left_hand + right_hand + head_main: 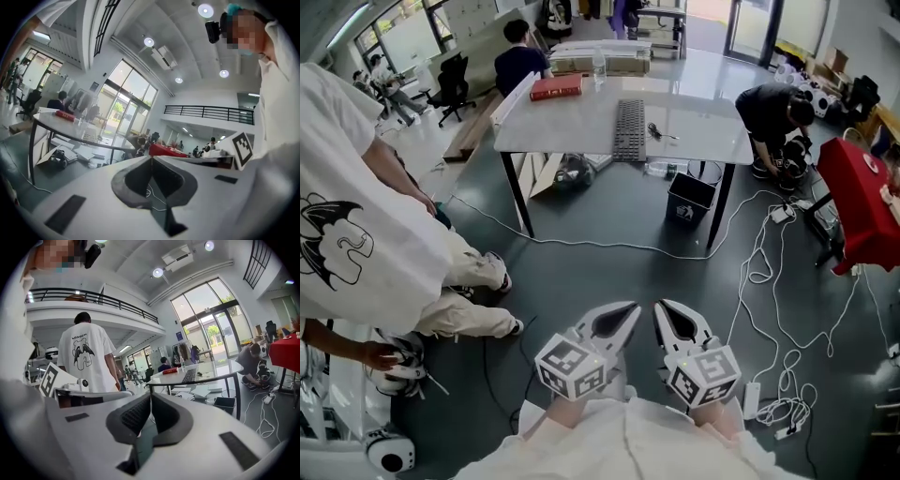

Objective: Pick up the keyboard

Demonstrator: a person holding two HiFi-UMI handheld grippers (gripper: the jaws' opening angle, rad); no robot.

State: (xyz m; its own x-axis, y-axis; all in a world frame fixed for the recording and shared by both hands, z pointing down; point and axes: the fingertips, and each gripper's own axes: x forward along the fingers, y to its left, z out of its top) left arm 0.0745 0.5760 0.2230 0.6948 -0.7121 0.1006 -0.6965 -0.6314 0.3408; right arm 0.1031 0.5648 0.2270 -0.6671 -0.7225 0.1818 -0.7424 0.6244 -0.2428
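Observation:
A dark keyboard (629,128) lies lengthwise on the white table (572,122) far ahead of me; the right gripper view shows the keyboard (190,375) on the table top. Both grippers are held close to my body, well short of the table. My left gripper (630,314) is shut with nothing between its jaws, its tips meeting in the left gripper view (151,158). My right gripper (659,313) is shut and empty too, with its jaws touching in the right gripper view (150,394).
On the table are a red book (556,87), a bottle (598,66) and a small dark object (659,132). A black bin (690,198) stands under it. White cables (769,281) trail over the floor at right. A person in white (356,216) stands left; another crouches (773,112) by a red-covered table (862,202).

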